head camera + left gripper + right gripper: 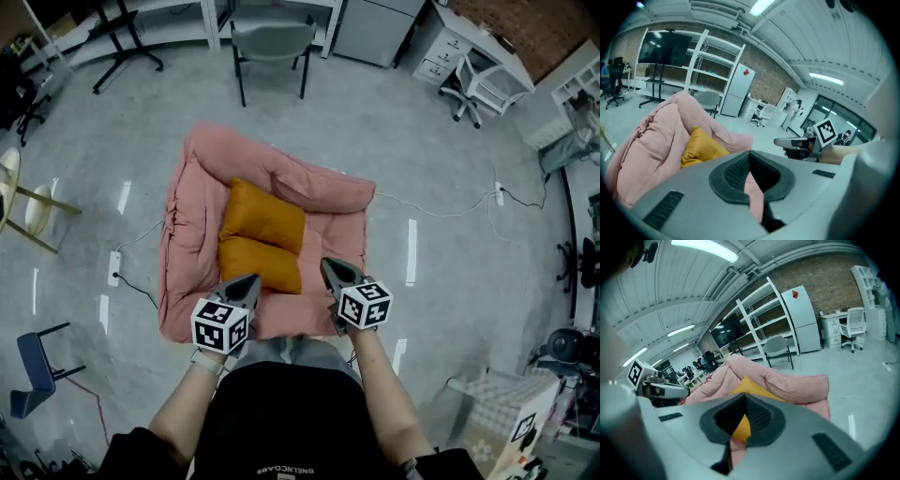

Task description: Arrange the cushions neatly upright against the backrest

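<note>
Cushions (262,217) lie in pink floor sofa (202,178); left tool (251,279) and right tool (328,265) closed, empty.

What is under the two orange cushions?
The pink floor sofa: both orange cushions rest on its seat. The patch right beneath them is covered, so anything hidden there cannot be seen.

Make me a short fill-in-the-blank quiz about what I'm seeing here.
1. The floor sofa is ____ in colour.
2. On it lie two ____ cushions.
3. The left gripper and the right gripper hold nothing, and the jaws of both are ____.

Missing words: pink; orange; shut.
</note>
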Demonstrator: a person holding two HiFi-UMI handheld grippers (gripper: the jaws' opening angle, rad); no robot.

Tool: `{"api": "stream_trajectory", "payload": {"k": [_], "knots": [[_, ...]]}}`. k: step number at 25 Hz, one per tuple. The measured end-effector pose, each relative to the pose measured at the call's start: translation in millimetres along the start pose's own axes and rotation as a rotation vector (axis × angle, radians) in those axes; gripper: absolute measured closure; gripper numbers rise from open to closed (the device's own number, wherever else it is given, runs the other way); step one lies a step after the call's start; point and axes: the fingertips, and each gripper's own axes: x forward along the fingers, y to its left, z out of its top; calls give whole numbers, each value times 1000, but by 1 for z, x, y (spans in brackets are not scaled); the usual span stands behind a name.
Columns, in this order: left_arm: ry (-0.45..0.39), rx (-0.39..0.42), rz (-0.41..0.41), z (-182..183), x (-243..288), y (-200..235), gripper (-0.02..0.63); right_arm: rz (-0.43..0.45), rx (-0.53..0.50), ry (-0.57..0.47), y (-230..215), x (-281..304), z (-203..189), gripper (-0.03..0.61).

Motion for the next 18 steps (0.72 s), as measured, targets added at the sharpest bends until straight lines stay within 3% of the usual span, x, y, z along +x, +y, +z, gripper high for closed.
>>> {"api": "stream_trajectory", "payload": {"k": [7, 13, 18], "knots": [[-113, 42, -50, 33, -29, -79, 601, 76, -21, -141, 35, -95, 23, 571], [-220, 150, -58, 45, -64, -153, 601, 162, -70, -293, 69, -168, 57, 571], [-305, 167, -66, 58, -90, -184, 601, 205, -96, -368, 90, -200, 76, 571]]}}
